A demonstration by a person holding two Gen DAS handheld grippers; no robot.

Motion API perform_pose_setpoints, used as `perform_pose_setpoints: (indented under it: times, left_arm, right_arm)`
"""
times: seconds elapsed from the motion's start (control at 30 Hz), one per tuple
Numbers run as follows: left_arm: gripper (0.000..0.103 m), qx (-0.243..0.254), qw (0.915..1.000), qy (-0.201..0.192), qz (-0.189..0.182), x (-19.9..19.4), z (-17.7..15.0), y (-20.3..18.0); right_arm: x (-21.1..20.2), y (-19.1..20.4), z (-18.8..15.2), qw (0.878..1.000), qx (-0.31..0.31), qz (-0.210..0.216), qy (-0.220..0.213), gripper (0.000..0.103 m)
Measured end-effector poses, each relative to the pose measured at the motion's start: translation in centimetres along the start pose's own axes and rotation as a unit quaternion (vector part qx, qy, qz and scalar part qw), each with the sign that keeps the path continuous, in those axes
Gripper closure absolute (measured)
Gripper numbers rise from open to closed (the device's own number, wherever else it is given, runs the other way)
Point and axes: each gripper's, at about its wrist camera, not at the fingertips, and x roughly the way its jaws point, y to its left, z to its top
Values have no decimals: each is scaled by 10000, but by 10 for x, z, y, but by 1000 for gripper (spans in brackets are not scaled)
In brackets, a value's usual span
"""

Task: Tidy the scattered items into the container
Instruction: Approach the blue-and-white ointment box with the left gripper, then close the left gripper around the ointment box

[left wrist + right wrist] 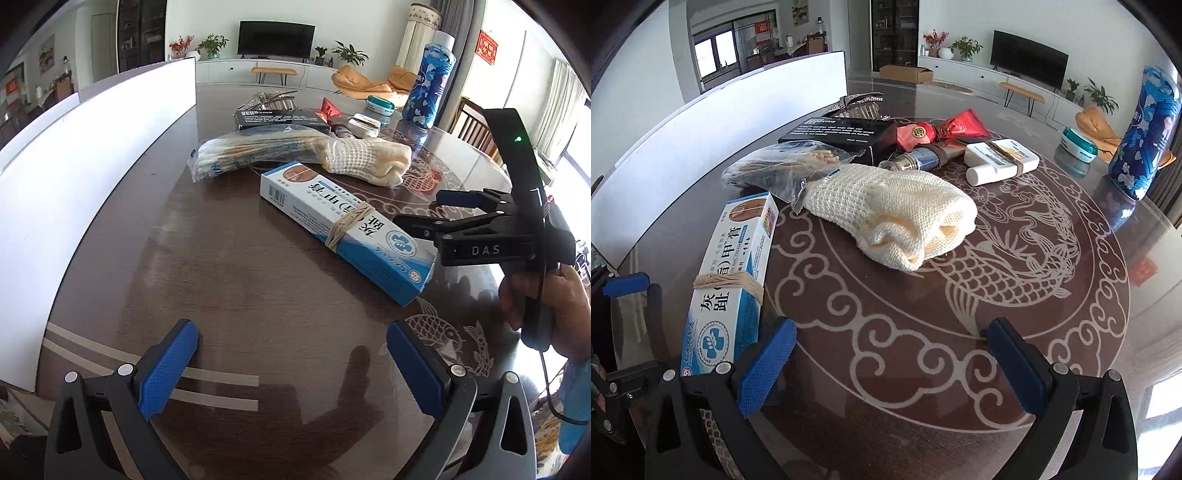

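- The left claw (291,369) hangs over the dark bench (229,266) with its blue fingers (168,365) spread wide and nothing between them.
- The right claw (886,365) is spread wide too and grips nothing. Its left finger is just beside the blue and white cream box (733,273).
- The cream box (343,225) lies flat, with string tied around its middle.
- Past it lies a folded cream knit cloth (897,218), touching a clear bag of cotton swabs (783,170).
- Farther back are a black box (846,138), a red tube (945,129), a small white bottle (1001,158) and a silver hair clip (860,101).
- A teal and white tin (1078,144) and a tall blue bottle (1145,136) stand off to the right.
- The white container (74,177) runs along the left side of the bench. I cannot see inside it.
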Motion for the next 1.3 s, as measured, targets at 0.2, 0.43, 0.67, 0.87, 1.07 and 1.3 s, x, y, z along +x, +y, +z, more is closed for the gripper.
perform_pose_setpoints:
  times: [0.2, 0.43, 0.67, 0.87, 1.07, 1.3]
  left_arm:
    - [0, -323, 9993, -65, -177, -6, 2, 3]
    - [0, -969, 9952, 49, -95, -6, 7, 26]
    - [0, -903, 9956, 46, -251, -15, 23, 14]
    - [0, -801, 9958, 34, -449, -8, 51, -8]
    - [0, -634, 9978, 203, 23, 17, 60, -22]
    - [0, -556, 9976, 338, 237, 35, 53, -24]
  right_arm:
    - [-2, -3, 0, 10000, 65, -61, 3, 0]
    - [-3, 28, -3, 9970, -641, 426, -5, 0]
    - [-11, 21, -14, 9956, -772, 524, 5, 0]
    - [-17, -11, -21, 9998, -138, 107, 15, 0]
    - [-17, -11, -21, 9999, -138, 89, 15, 0]
    - [-17, -12, -21, 9999, -142, 93, 15, 0]
